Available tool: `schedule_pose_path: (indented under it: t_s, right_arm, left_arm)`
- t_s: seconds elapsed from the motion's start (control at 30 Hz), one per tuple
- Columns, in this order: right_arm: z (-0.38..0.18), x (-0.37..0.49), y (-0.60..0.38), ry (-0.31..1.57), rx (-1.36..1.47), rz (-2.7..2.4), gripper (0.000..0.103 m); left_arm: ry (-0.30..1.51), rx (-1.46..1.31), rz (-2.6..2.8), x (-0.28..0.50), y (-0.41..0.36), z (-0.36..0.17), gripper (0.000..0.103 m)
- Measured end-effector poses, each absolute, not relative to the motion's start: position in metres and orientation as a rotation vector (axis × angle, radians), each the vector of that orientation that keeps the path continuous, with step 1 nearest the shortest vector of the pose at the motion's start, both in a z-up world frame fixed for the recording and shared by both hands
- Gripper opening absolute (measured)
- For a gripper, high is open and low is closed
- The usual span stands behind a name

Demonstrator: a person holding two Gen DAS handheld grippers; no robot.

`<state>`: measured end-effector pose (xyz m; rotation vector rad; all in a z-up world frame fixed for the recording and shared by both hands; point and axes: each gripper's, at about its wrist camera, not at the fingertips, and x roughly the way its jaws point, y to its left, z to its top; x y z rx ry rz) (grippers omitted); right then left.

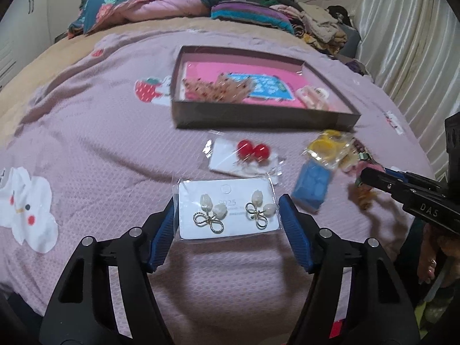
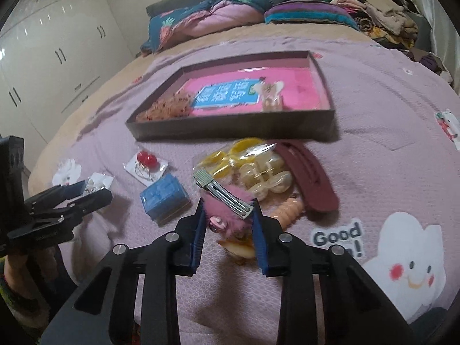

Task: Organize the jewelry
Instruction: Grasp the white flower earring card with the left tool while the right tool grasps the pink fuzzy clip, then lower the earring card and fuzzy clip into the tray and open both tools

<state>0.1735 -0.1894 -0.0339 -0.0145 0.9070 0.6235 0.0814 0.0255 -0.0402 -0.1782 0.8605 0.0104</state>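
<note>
Left wrist view: tray holds a few pieces already, most jewelry lies loose on the bedspread; left gripper clamps the white earring card by its side edges, red earrings just beyond. Right wrist view: right gripper pinches the pink fuzzy clip, pile of clips just beyond, nearer than the tray

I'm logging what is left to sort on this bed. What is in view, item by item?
Tray: one, dark, mid-bed, holding a pink card and clips.
Red ball earrings: one pair, bagged, before tray.
Pearl bow earrings: one pair, white card, between left pads.
Blue box: one.
Yellow rings: bagged.
Maroon clip: one.
Pink fuzzy clip: one, between right pads.
Left gripper: gripping card.
Right gripper: closed on clip.
</note>
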Motion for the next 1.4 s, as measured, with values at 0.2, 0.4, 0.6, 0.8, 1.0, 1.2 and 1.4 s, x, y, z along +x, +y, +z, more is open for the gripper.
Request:
schedule_pose_path:
  t_s: [0.2, 0.4, 0.6, 0.8, 1.0, 1.2, 1.4]
  right_arm:
    - [-0.017, 0.173, -0.21, 0.869, 0.02, 0.596, 0.028]
    - [-0.008, 0.176, -0.232, 0.828, 0.019, 0.503, 0.028]
    - [-0.002, 0.183, -0.257, 0.798, 0.035, 0.415, 0.028]
    - [0.003, 0.187, -0.274, 0.769, 0.051, 0.36, 0.028]
    - [0.013, 0.194, -0.284, 0.742, 0.073, 0.335, 0.028]
    - [0.028, 0.202, -0.286, 0.702, 0.073, 0.337, 0.028]
    - [0.05, 0.221, -0.272, 0.671, 0.058, 0.384, 0.028]
  left_arm:
    - [0.841, -0.135, -0.018, 0.088, 0.008, -0.031, 0.06]
    - [0.847, -0.134, -0.06, 0.098, -0.006, -0.027, 0.06]
    - [0.839, -0.13, -0.098, 0.107, -0.02, -0.021, 0.06]
    - [0.823, -0.125, -0.123, 0.118, -0.029, -0.014, 0.06]
    - [0.806, -0.13, -0.136, 0.131, -0.032, -0.005, 0.06]
    - [0.787, -0.133, -0.137, 0.148, -0.034, 0.007, 0.06]
    - [0.778, -0.17, -0.132, 0.167, -0.032, 0.017, 0.06]
